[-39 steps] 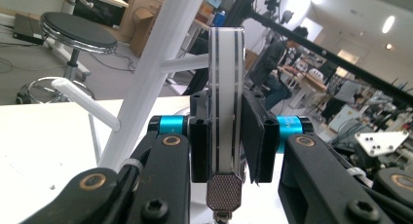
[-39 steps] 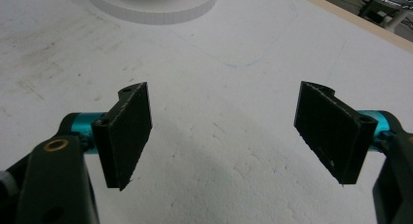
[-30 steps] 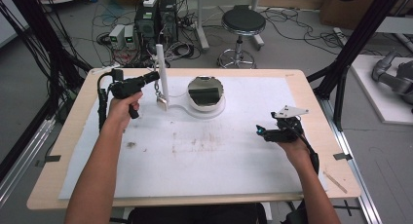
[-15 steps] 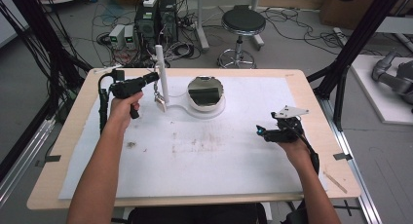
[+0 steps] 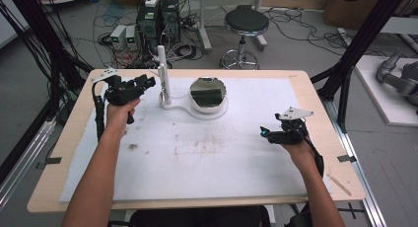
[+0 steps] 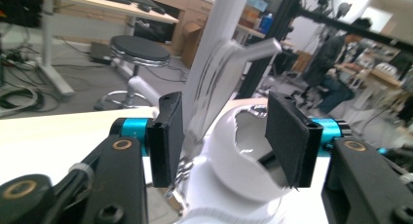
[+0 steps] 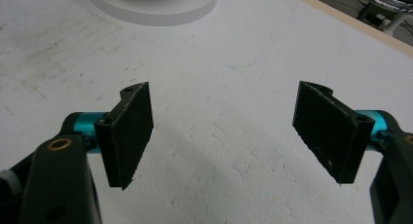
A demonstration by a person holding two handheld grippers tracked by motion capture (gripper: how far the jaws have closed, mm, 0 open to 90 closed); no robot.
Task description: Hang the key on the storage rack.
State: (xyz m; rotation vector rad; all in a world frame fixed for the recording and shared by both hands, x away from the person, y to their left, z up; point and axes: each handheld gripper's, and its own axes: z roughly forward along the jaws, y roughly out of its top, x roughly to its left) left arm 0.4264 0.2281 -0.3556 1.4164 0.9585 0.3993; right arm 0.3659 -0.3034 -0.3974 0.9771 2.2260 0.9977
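Observation:
A white upright post [image 5: 161, 73] rises from a white base plate [image 5: 178, 108] at the back of the table. The plate also carries a round white bowl [image 5: 208, 94] with a dark inside. My left gripper [image 5: 150, 81] is held just left of the post, open. In the left gripper view the post [image 6: 219, 73] stands between the open jaws of my left gripper [image 6: 229, 136], nearer the left pad, with the bowl [image 6: 238, 156] behind. A small metal piece [image 5: 164, 97] hangs at the post's foot. My right gripper [image 5: 264, 132] rests open on the table's right, my right gripper [image 7: 226, 131] holding nothing.
A white sheet [image 5: 197, 158] with dark smudges covers most of the wooden table [image 5: 79, 123]. A black stool [image 5: 245, 23], computer boxes [image 5: 157, 15] and cables stand on the floor beyond the far edge. Black frame legs [image 5: 345, 74] rise at the right.

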